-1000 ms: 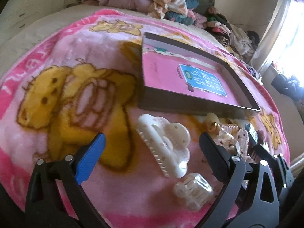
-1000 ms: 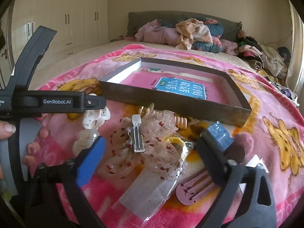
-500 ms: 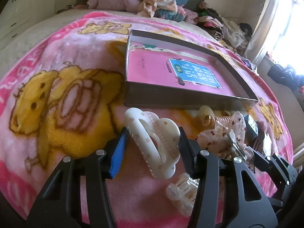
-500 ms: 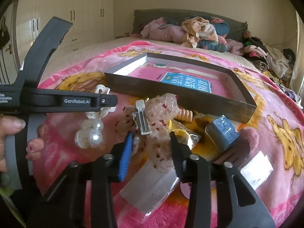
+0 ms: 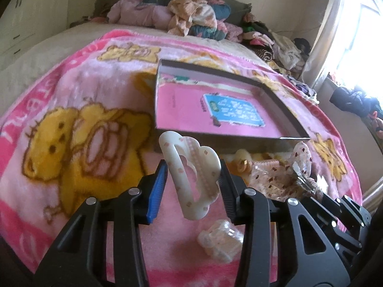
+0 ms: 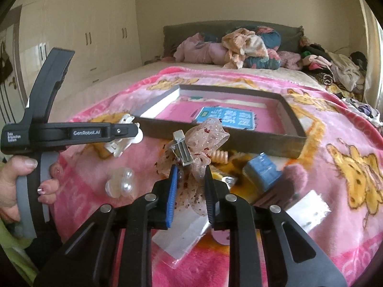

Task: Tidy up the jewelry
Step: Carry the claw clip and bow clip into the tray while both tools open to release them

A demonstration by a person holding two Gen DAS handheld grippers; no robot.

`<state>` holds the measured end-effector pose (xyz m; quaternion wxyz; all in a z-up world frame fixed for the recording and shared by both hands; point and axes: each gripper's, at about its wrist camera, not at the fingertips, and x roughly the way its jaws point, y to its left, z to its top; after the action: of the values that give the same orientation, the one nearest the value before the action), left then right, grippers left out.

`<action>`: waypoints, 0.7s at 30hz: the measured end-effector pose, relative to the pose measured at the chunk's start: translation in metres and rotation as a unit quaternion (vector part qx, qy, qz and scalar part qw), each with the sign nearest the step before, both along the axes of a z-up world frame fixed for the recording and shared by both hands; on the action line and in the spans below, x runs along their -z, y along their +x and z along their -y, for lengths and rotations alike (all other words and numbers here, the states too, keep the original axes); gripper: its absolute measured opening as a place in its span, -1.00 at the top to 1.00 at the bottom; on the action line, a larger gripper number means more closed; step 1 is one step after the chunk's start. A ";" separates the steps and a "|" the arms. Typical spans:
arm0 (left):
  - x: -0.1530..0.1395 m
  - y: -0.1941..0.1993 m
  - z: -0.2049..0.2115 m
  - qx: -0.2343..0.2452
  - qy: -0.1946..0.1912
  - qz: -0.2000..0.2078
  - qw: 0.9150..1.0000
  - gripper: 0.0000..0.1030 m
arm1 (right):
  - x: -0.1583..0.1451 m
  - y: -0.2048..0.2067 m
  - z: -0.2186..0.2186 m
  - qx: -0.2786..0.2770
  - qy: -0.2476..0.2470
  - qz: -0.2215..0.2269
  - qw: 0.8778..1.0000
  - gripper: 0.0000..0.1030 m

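Observation:
My left gripper (image 5: 192, 179) is shut on a large white claw hair clip (image 5: 191, 174) and holds it above the pink blanket, just in front of the shallow dark box (image 5: 239, 141). The clip also shows in the right wrist view (image 6: 124, 141). My right gripper (image 6: 191, 179) is shut on a sheer dotted bow clip (image 6: 203, 143) with a metal clasp (image 6: 183, 149), lifted in front of the box (image 6: 239, 138). The box holds a pink book (image 6: 225, 117).
On the blanket lie a small clear pearl clip (image 6: 119, 186), a spiral hair tie (image 6: 220, 156), a blue box (image 6: 262, 169), a mauve comb (image 6: 275, 196) and plastic bags (image 6: 182, 239). Clothes (image 6: 239, 47) are piled at the headboard.
Both grippers closed from wide open, the left on the white claw clip and the right on the bow clip, and lifted them off the blanket toward the box.

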<state>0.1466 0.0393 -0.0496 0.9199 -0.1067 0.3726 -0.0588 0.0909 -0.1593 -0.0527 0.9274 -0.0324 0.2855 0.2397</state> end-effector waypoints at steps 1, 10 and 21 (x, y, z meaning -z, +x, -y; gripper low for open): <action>-0.002 0.000 0.002 0.003 0.000 0.001 1.000 0.34 | -0.002 0.000 0.004 0.004 0.004 0.002 1.000 0.60; -0.010 0.014 0.024 0.023 0.003 0.014 1.000 0.34 | -0.022 0.010 0.037 0.052 0.021 0.026 0.998 0.60; -0.013 0.045 0.050 0.036 0.018 0.021 0.999 0.34 | -0.038 0.042 0.063 0.093 0.018 0.041 0.995 0.60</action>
<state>0.1912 -0.0104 -0.0362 0.9264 -0.0757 0.3581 -0.0878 0.1325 -0.2227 -0.0149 0.9569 0.0015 0.2447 0.1565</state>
